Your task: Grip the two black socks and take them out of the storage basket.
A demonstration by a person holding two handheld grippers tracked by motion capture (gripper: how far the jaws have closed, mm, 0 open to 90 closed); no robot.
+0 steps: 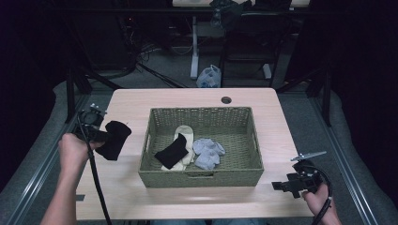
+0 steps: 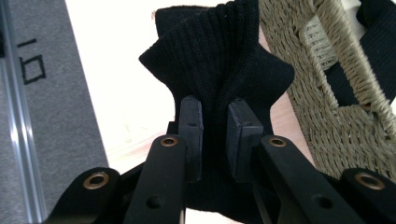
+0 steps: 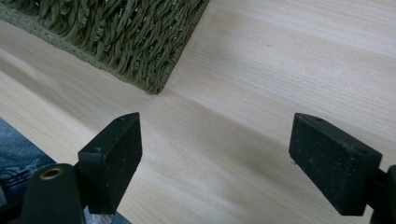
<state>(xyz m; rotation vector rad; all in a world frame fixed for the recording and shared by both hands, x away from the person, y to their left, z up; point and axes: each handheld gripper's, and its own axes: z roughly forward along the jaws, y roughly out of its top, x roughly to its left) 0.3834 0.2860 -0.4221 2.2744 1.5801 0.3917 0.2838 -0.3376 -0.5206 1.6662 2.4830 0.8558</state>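
Left gripper (image 2: 214, 128) fingers clamp a black sock (image 1: 114, 139), long axis running away toward the wicker basket (image 1: 202, 177); right gripper (image 3: 231, 158) fingers wide above the pale wooden counter (image 1: 187, 96).

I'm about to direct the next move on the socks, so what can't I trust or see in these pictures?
- Black sock in the left gripper: its lower part is hidden behind the jaws in the left gripper view.
- Cream sock in the basket: partly covered by a second black sock, high view.
- Grey socks: too small to count, high view.
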